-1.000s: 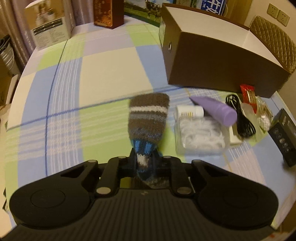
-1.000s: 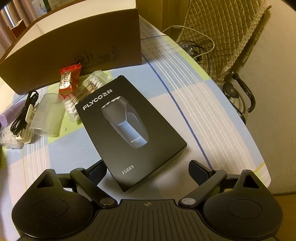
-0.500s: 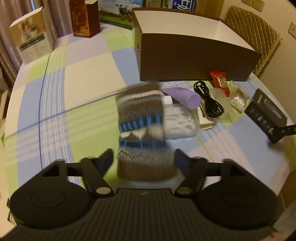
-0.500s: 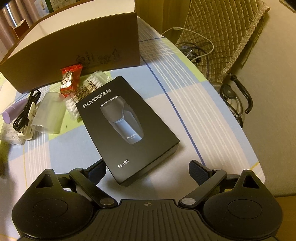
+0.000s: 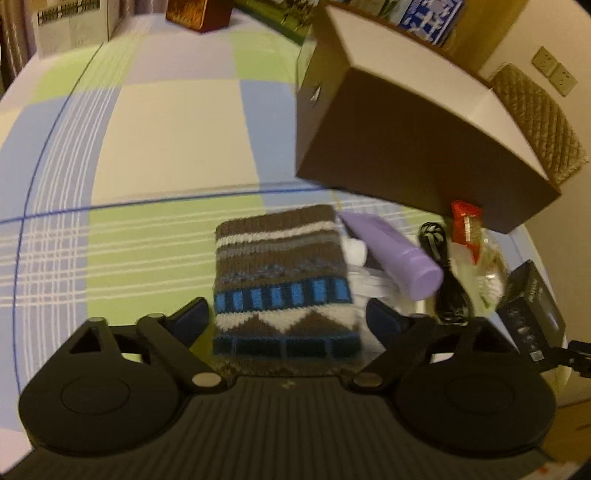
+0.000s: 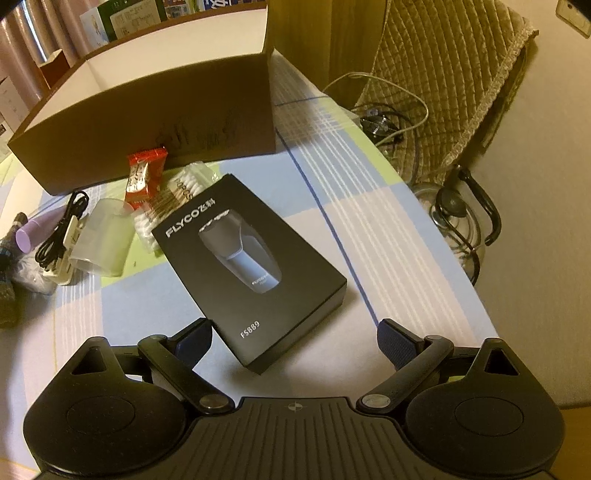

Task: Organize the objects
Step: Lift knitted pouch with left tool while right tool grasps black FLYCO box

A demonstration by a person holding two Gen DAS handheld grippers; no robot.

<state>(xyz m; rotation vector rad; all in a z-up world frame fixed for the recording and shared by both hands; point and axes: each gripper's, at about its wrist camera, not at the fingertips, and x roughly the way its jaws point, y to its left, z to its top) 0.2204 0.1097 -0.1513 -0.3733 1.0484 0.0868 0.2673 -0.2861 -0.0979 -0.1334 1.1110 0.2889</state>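
Note:
A knitted brown, white and blue sock (image 5: 280, 280) lies flat on the checked tablecloth, between the wide-open fingers of my left gripper (image 5: 288, 321), not held. A purple tube (image 5: 395, 251), a black cable (image 5: 443, 273) and a red packet (image 5: 463, 225) lie to its right, in front of the open brown box (image 5: 406, 147). My right gripper (image 6: 295, 336) is open over the near end of a black FLYCO shaver box (image 6: 251, 266). The brown box also shows in the right wrist view (image 6: 155, 122).
A translucent cup (image 6: 103, 243), a cotton swab pack (image 6: 177, 199) and a red packet (image 6: 144, 177) lie left of the shaver box. The table edge runs along the right, with a quilted chair (image 6: 443, 74) and a kettle (image 6: 461, 218) beyond. Cartons stand at the far side (image 5: 199, 14).
My left gripper was shut on the sock a second ago; it has opened and the sock now lies flat on the table. My right gripper moved slightly toward the shaver box.

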